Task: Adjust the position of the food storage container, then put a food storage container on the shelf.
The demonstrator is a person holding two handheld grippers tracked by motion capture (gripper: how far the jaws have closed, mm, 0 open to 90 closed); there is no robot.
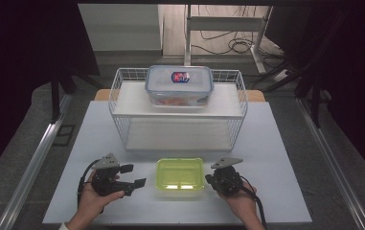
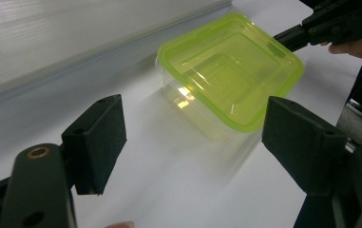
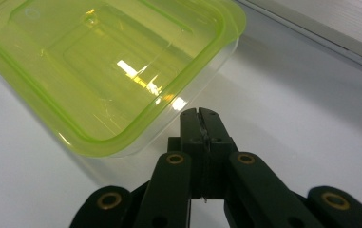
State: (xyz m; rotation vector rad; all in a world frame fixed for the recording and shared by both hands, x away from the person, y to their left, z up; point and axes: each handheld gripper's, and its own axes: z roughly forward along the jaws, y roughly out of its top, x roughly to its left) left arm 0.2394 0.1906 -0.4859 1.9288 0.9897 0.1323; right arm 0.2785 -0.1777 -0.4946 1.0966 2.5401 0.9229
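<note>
A clear box with a lime-green lid (image 1: 180, 174) (image 2: 231, 71) (image 3: 102, 71) lies on the white table near the front edge, between my two grippers. My left gripper (image 1: 133, 175) (image 2: 195, 142) rests to its left, jaws wide open and pointed at the box, nothing between them. My right gripper (image 1: 210, 179) (image 3: 198, 114) sits at the box's right side with its jaws pressed together, tips beside the box wall; I cannot tell whether they touch it. In the left gripper view the right gripper (image 2: 292, 35) shows at the box's far corner.
A white wire rack (image 1: 177, 109) stands behind the box. On its top shelf sits a clear container with a blue-rimmed lid (image 1: 179, 84) holding something orange. Table edges lie close at the front, left and right.
</note>
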